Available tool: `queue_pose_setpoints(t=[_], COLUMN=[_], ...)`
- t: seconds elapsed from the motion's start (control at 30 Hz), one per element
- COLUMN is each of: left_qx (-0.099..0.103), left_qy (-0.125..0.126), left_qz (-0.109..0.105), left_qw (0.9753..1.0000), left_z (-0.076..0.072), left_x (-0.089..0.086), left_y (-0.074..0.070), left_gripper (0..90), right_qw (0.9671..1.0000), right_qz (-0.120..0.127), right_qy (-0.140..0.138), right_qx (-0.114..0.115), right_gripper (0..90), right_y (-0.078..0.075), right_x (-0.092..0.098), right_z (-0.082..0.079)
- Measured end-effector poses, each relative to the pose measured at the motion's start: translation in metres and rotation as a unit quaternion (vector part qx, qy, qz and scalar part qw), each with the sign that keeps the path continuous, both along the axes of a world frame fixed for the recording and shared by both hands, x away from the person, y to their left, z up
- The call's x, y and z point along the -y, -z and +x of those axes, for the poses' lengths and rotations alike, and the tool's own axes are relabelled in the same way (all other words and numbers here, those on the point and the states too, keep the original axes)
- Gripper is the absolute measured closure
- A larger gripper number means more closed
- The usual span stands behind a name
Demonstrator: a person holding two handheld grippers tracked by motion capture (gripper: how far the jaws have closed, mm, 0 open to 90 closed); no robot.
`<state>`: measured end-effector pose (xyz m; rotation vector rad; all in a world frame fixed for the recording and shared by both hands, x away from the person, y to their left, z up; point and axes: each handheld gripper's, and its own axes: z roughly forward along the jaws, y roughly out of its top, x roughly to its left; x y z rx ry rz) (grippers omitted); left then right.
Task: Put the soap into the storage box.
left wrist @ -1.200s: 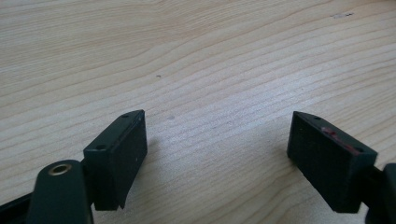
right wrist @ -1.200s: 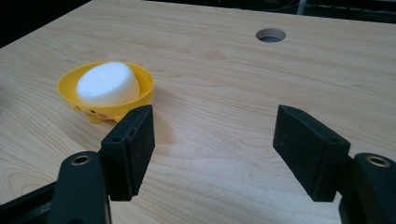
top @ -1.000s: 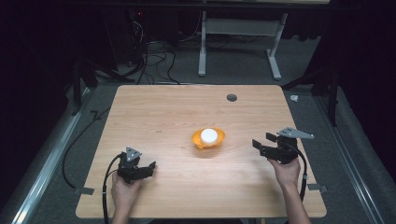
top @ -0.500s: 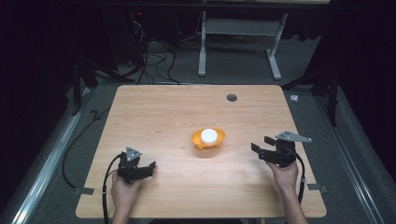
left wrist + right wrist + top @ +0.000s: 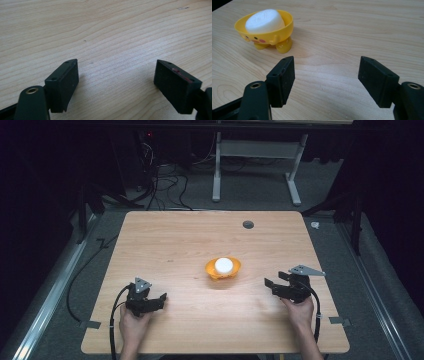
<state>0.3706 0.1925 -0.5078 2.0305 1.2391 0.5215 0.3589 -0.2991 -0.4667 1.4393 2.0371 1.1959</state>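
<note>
1. High view: my wooden desk (image 5: 175,245) spreads out in front of me, on a grey floor with a tangle of cables (image 5: 160,175) and a white frame (image 5: 255,165) beyond its far edge.
2. My right gripper (image 5: 272,286) hovers near the desk's right side, its fingers (image 5: 282,80) released and wide apart with bare wood between them.
3. My left gripper (image 5: 159,301) sits low near the front left corner, well apart from the other; its fingers (image 5: 62,85) are released too, spread over bare wood.
4. A yellow bowl (image 5: 222,270) on stubby feet, with a small painted face, stands upright near the desk's middle, between my grippers and closer to the right one; in the right gripper view it is ahead and to the left.
5. A white round block (image 5: 264,21) lies inside that bowl.
6. A small dark disc (image 5: 248,224) sits in the desk near its far edge.
</note>
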Motion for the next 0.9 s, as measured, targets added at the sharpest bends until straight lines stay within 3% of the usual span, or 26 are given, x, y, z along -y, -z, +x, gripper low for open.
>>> queue_pose_setpoints(t=[0.5, 0.9], left_qx=[0.0, 0.0], left_qy=[0.0, 0.0], left_qz=[0.0, 0.0], left_qw=[1.0, 1.0], left_z=[0.0, 0.0], left_x=[0.0, 0.0], left_y=[0.0, 0.0], left_gripper=[20.6, 20.6], right_qw=[0.9993, 0.998], right_qz=[-0.026, -0.056], right_qy=[-0.002, -0.002], right_qx=[-0.025, -0.03], right_gripper=[30.5, 30.4], right_y=[0.02, 0.03], right_x=[-0.01, -0.019], right_z=[-0.001, -0.005])
